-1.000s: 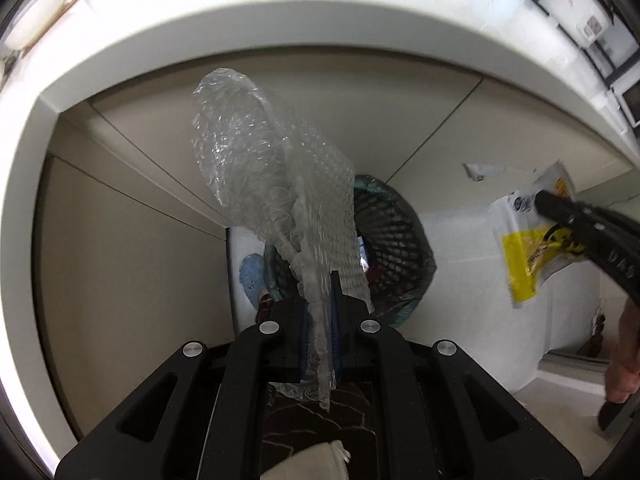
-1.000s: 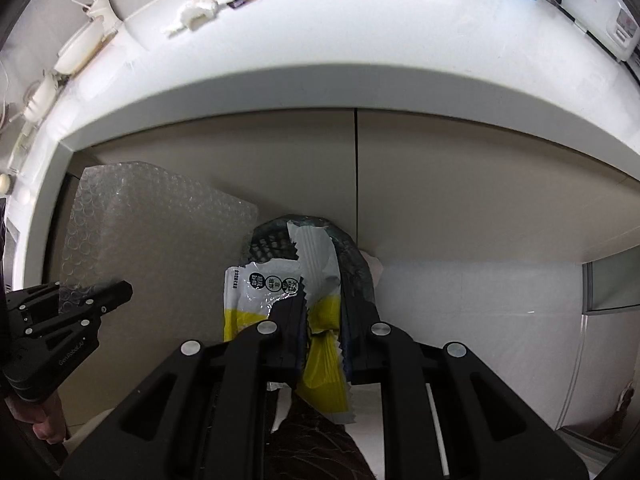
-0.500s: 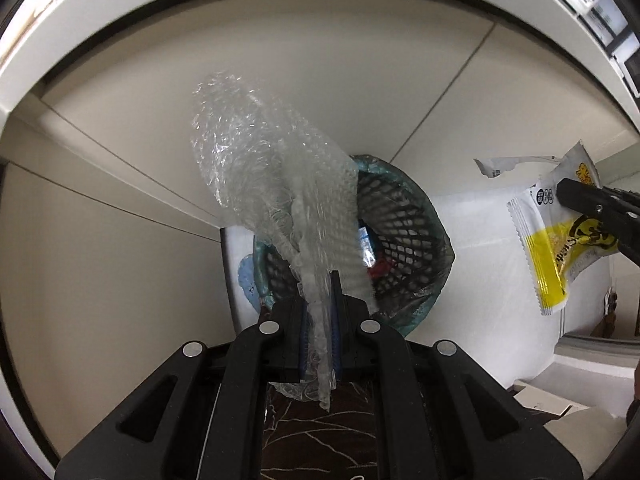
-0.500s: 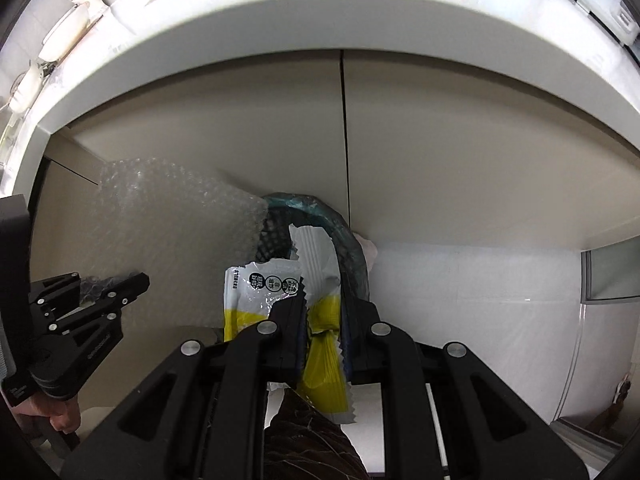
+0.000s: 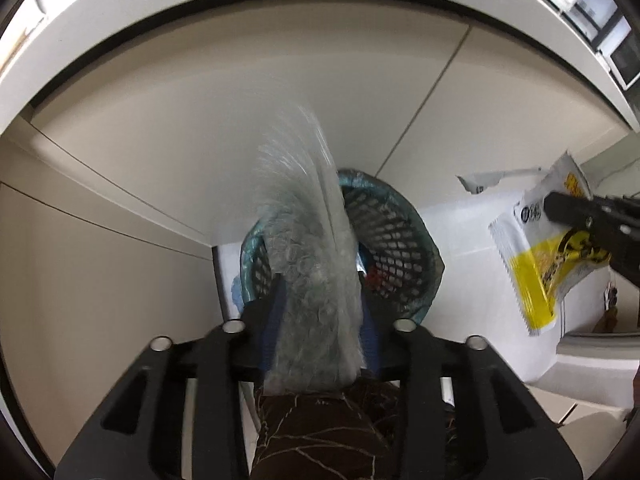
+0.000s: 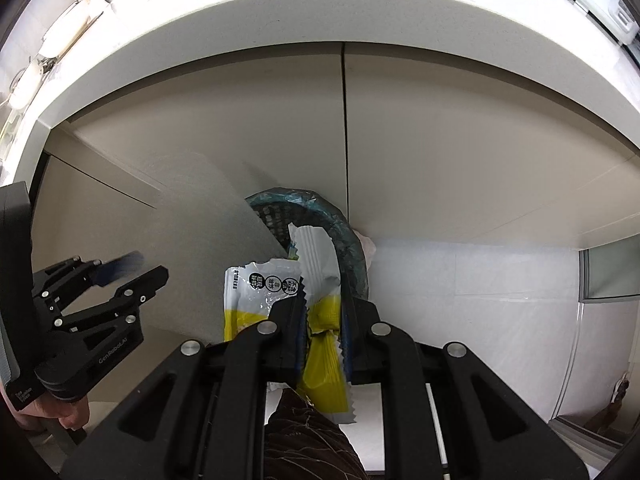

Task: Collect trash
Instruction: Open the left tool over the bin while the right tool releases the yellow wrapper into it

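Two pieces were in hand above the mesh bin (image 5: 396, 240) on the floor. My left hand-held gripper (image 5: 320, 320) was opening its jaws, the bubble wrap (image 5: 312, 264) a blur between them, dropping binward. My right hand-held gripper (image 6: 322, 332) was clamped on the yellow wrapper (image 6: 320, 344). I judged that wrapper next, with scraps on the tabletop (image 6: 280, 12) left.
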`<action>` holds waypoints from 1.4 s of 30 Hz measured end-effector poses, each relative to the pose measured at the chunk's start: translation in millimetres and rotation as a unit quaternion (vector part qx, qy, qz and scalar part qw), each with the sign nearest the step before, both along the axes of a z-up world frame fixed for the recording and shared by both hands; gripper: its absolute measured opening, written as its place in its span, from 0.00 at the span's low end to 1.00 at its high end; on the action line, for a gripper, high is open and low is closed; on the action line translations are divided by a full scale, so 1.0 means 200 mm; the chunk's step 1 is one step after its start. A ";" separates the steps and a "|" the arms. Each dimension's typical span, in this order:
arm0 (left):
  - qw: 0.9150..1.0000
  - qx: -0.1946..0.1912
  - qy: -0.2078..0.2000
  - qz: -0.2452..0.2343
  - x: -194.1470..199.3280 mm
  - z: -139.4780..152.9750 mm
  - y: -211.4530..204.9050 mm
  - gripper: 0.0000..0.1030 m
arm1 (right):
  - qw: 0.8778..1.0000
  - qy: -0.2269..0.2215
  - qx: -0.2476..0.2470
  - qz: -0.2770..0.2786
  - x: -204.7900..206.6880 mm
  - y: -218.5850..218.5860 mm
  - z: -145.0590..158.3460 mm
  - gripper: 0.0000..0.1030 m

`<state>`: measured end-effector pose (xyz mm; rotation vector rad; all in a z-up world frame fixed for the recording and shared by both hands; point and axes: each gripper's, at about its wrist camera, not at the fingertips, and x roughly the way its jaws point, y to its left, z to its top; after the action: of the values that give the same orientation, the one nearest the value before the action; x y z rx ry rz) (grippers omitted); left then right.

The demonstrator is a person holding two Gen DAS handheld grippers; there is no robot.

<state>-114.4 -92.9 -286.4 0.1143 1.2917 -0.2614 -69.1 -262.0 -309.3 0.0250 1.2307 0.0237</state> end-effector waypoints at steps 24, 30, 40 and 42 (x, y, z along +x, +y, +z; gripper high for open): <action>0.994 0.003 -0.024 0.110 -0.01 0.15 0.37 0.94 | 0.997 -0.015 -0.002 0.073 -0.02 0.11 -0.13 0.14; 0.992 0.005 -0.010 0.122 -0.01 0.11 0.40 0.94 | 0.996 -0.003 -0.010 0.089 -0.02 0.16 -0.19 0.22; 0.992 0.003 0.003 0.129 0.01 0.09 0.43 0.94 | 0.995 0.005 -0.010 0.094 -0.02 0.15 -0.19 0.53; 0.992 0.001 0.006 0.130 0.02 0.06 0.42 0.94 | 0.996 0.005 -0.005 0.091 -0.03 0.14 -0.16 0.59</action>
<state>-111.1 -9.2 -274.7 -0.0538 1.3039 -0.0376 -74.8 -233.1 -341.2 -0.0969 1.2409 0.1758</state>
